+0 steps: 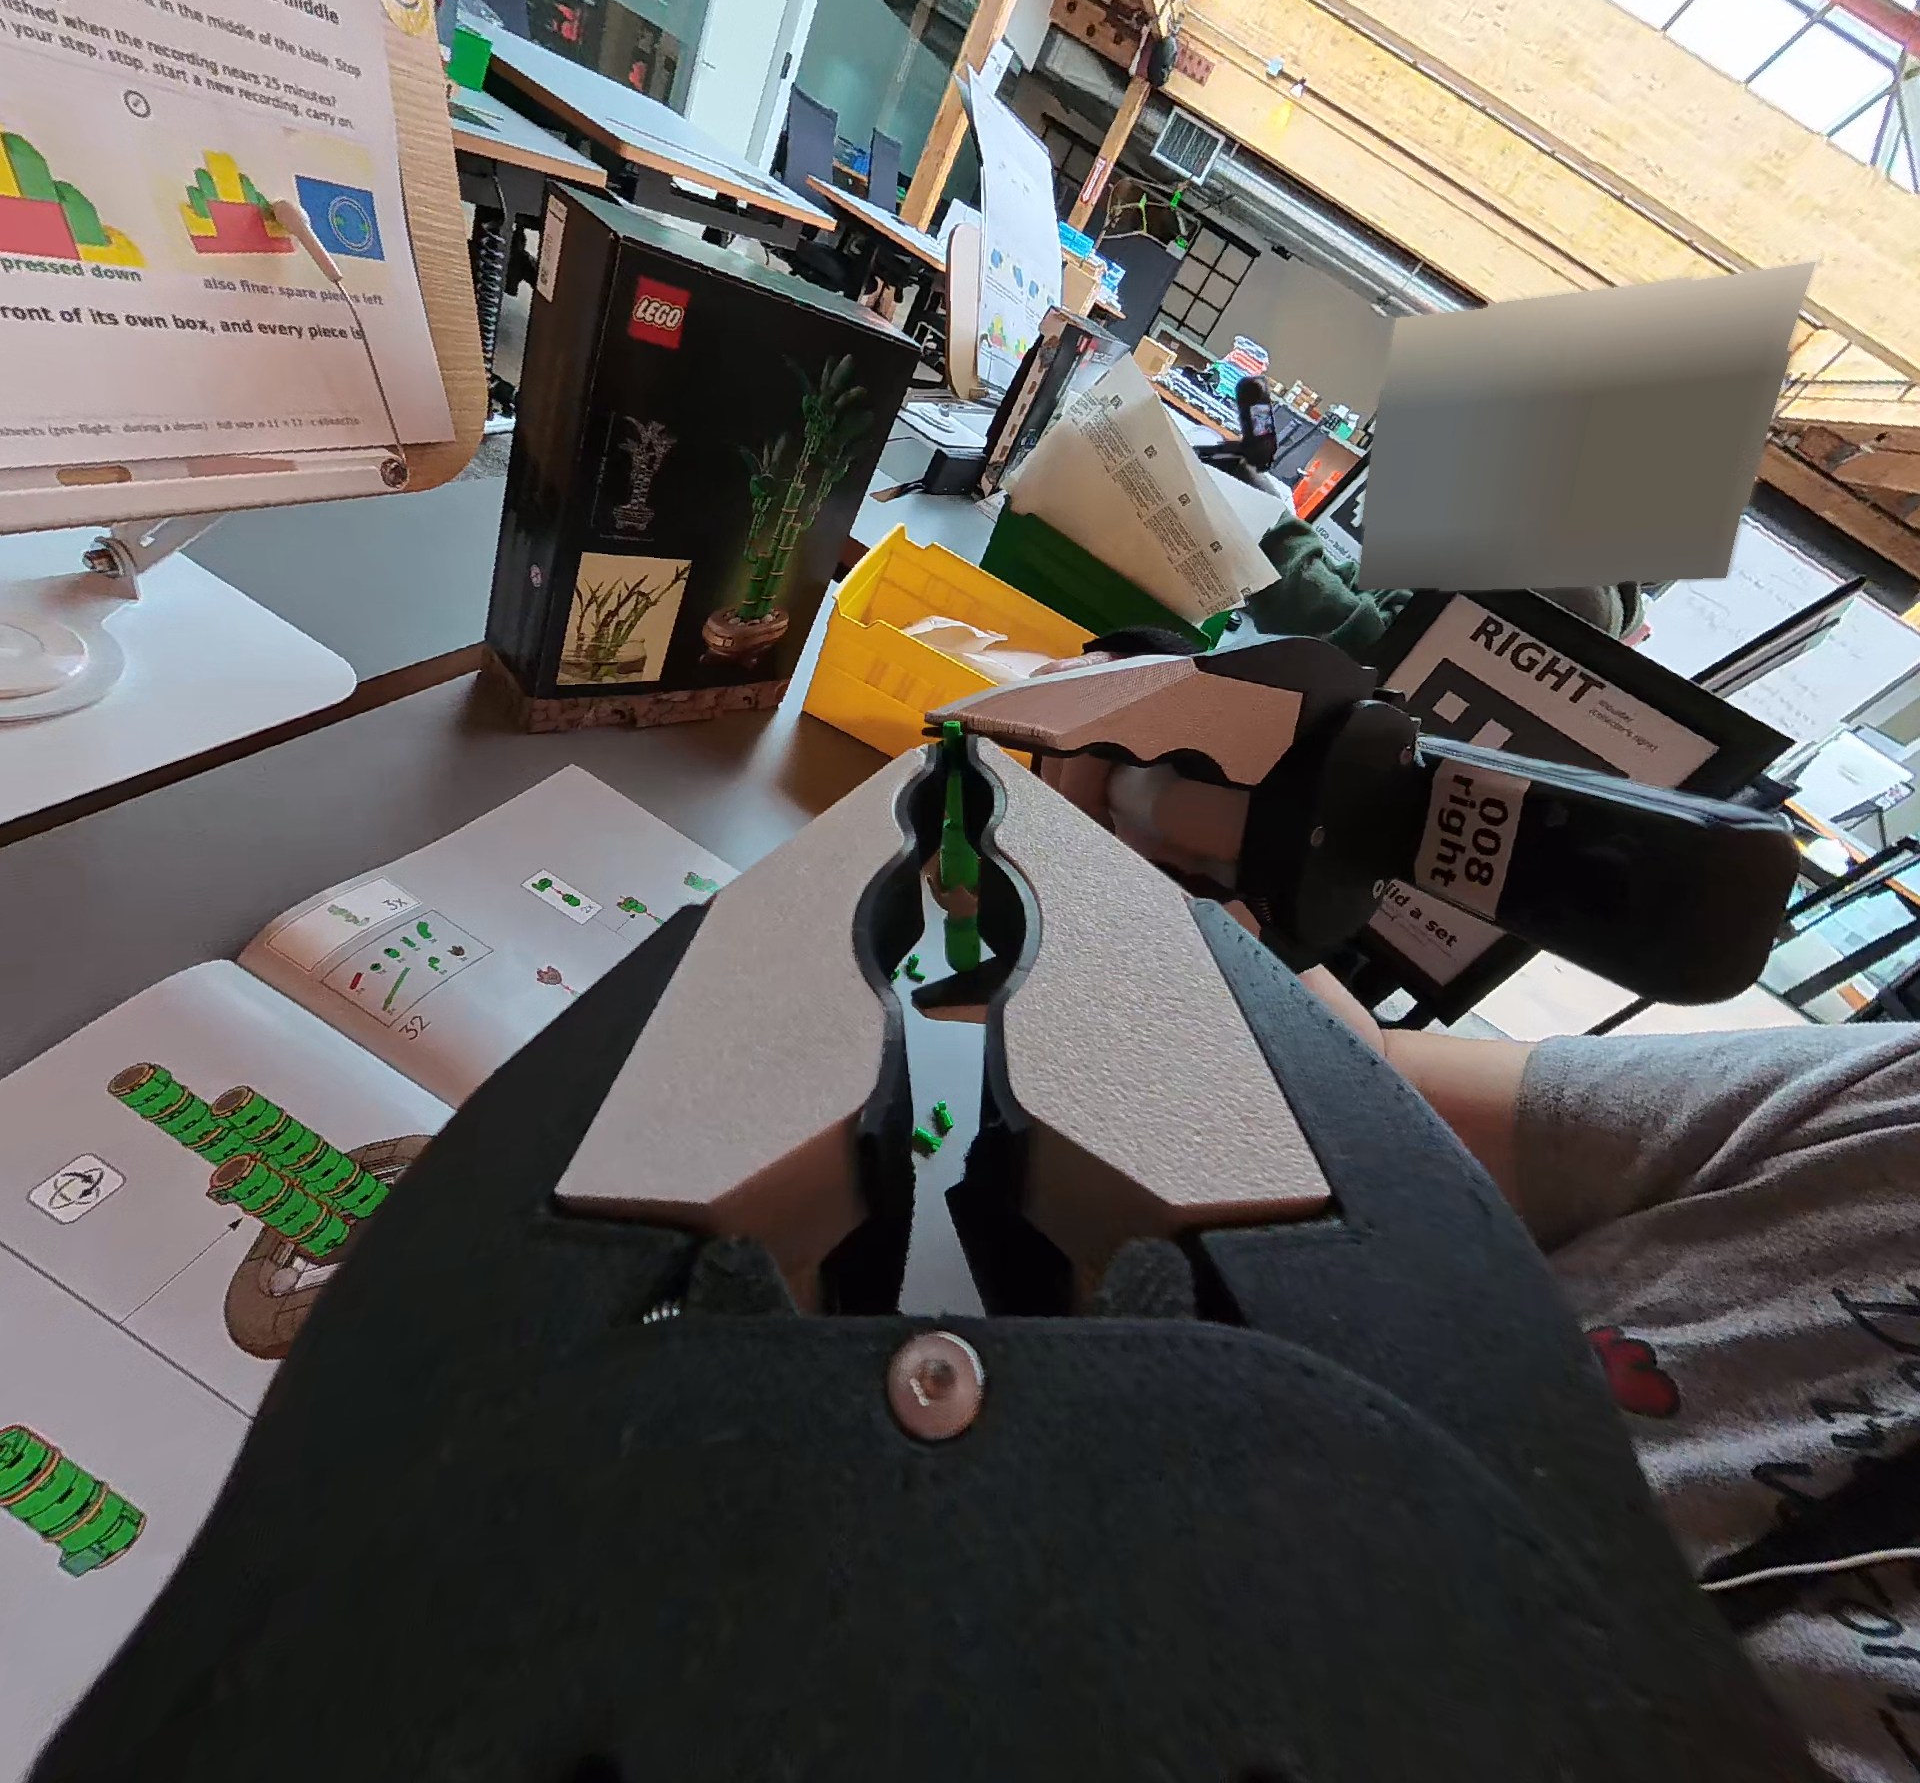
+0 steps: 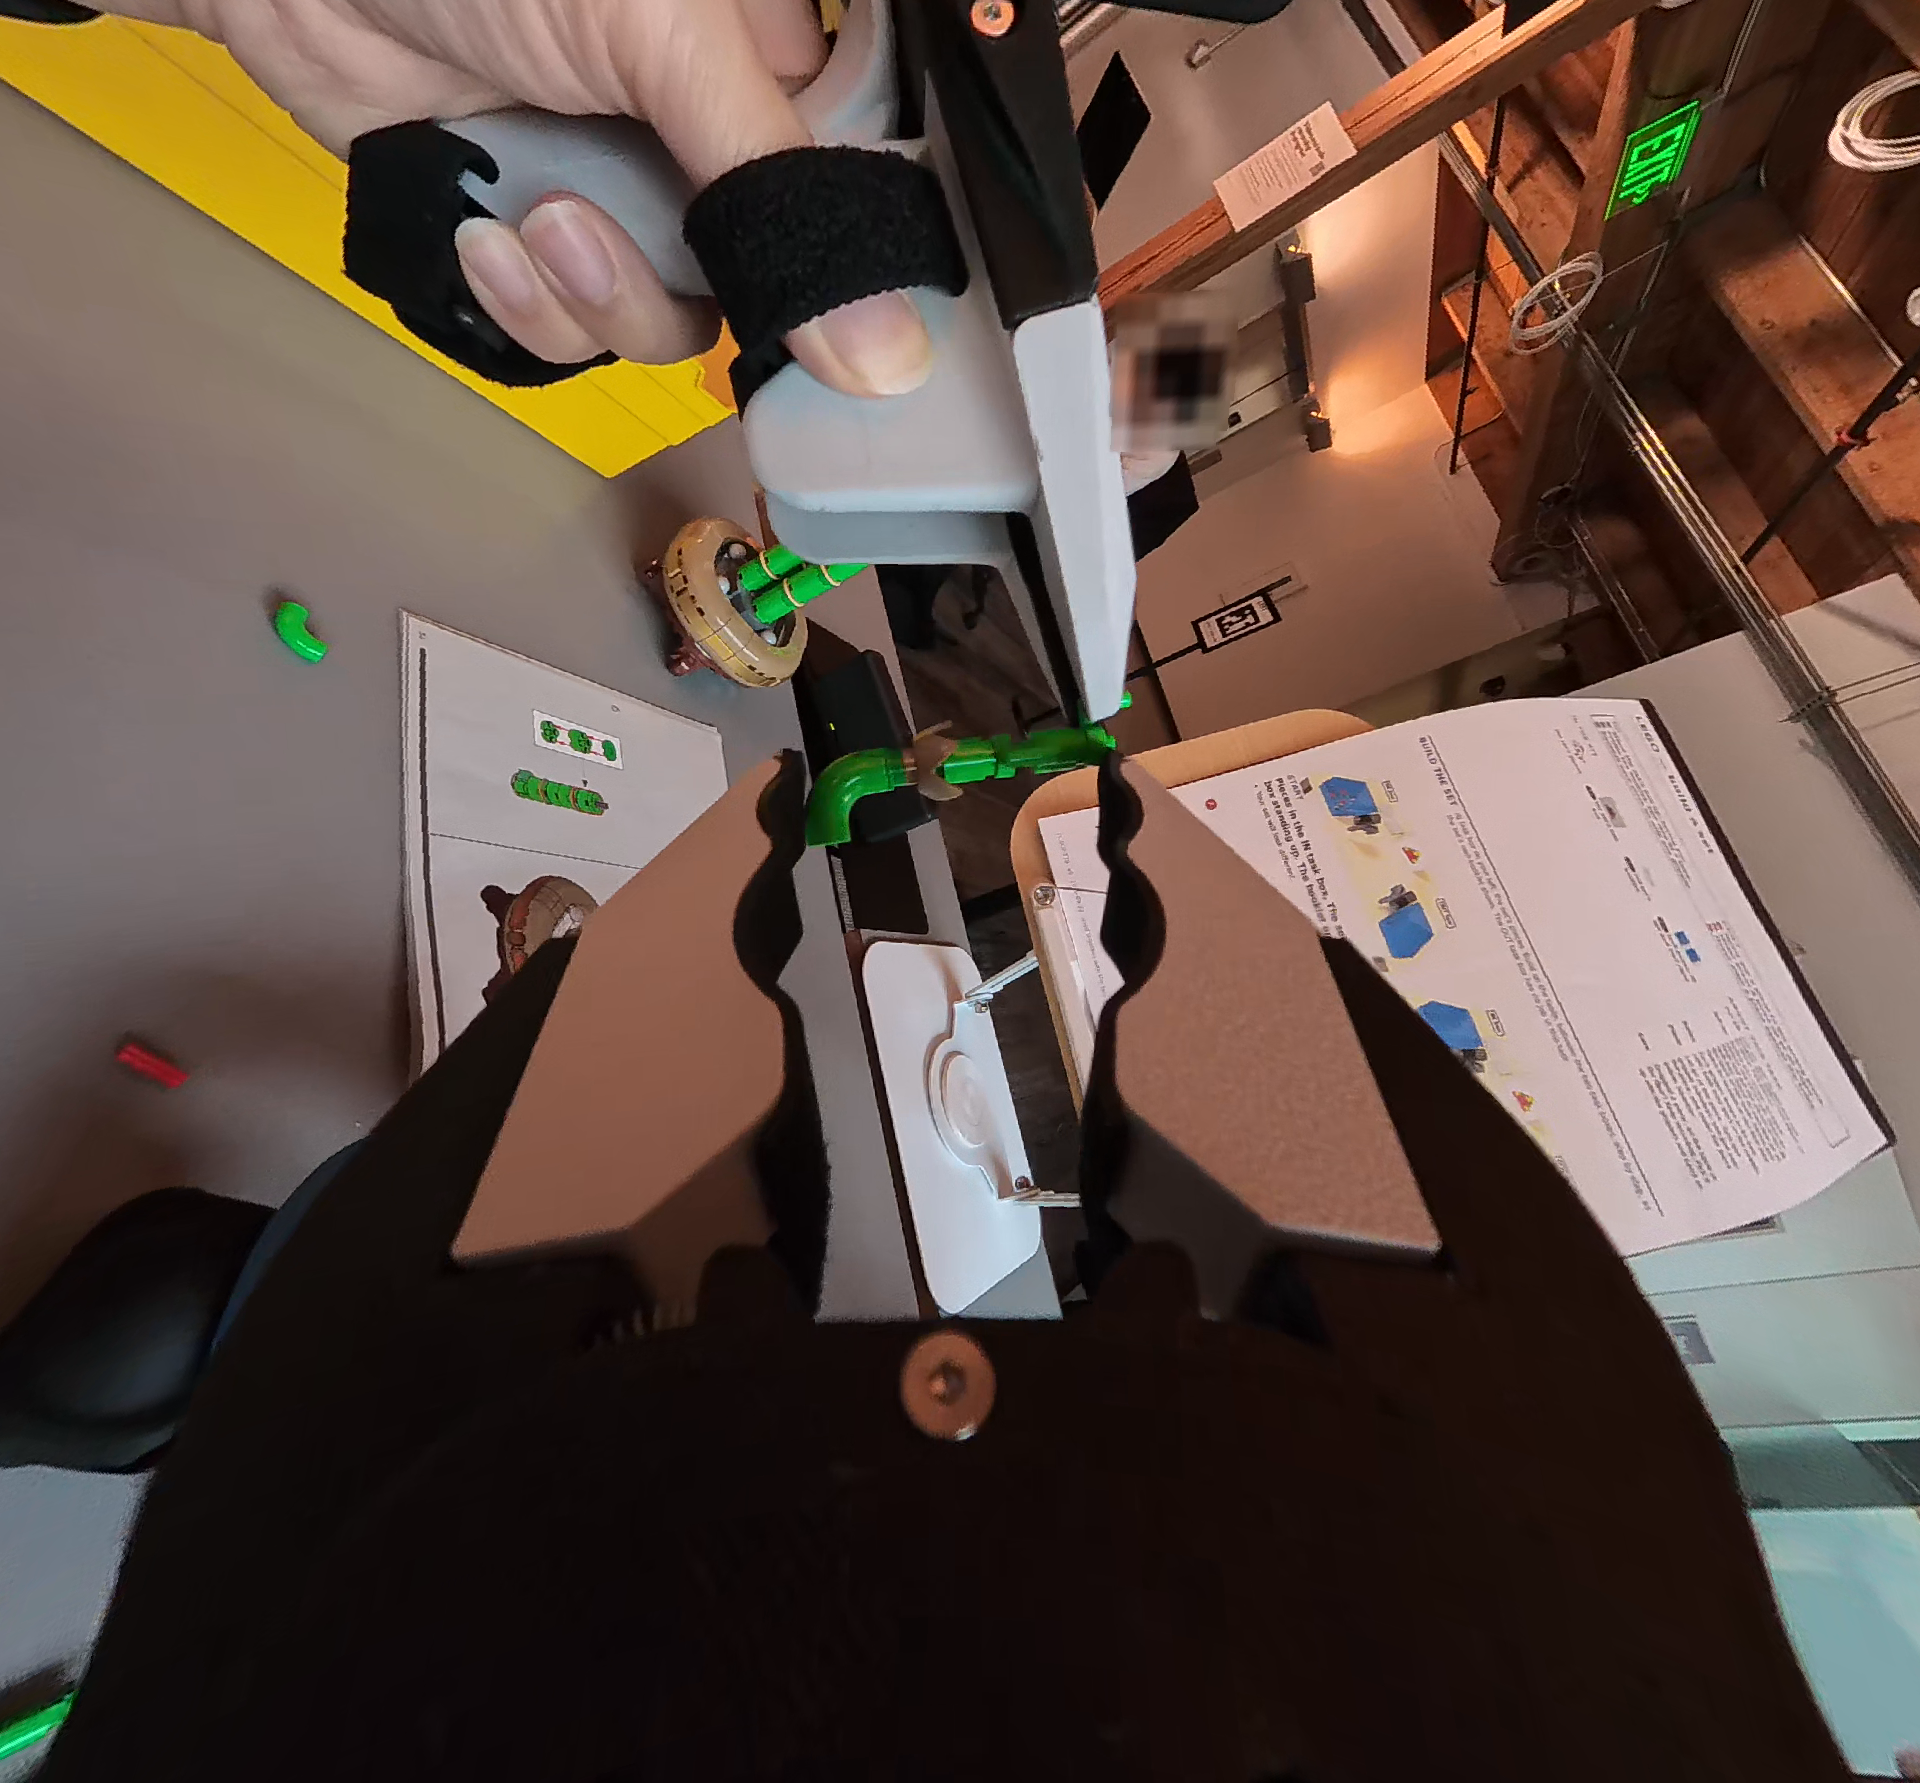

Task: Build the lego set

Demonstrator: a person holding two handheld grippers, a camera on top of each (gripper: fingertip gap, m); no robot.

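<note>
While the left gripper (image 1: pixel 948 762) is pinching the green bamboo stem (image 1: pixel 958 886) between its nearly closed tips in the left wrist view, the right gripper (image 1: pixel 940 717) is reaching in from the right, touching the stem's far end. An open instruction booklet (image 1: pixel 343 1037) is lying on the counter (image 1: pixel 260 819) to the left, the set's box (image 1: pixel 686 476) standing beyond.

Seen from the right wrist view, the right gripper (image 2: pixel 951 777) is standing open around the stem (image 2: pixel 966 759), gripping nothing. A loose green elbow (image 2: pixel 299 632) is lying far left.

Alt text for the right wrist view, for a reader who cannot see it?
The right gripper is open just short of a green stem assembly pinched by the left gripper, above a grey table with an instruction booklet, loose pieces and a round base.
</note>
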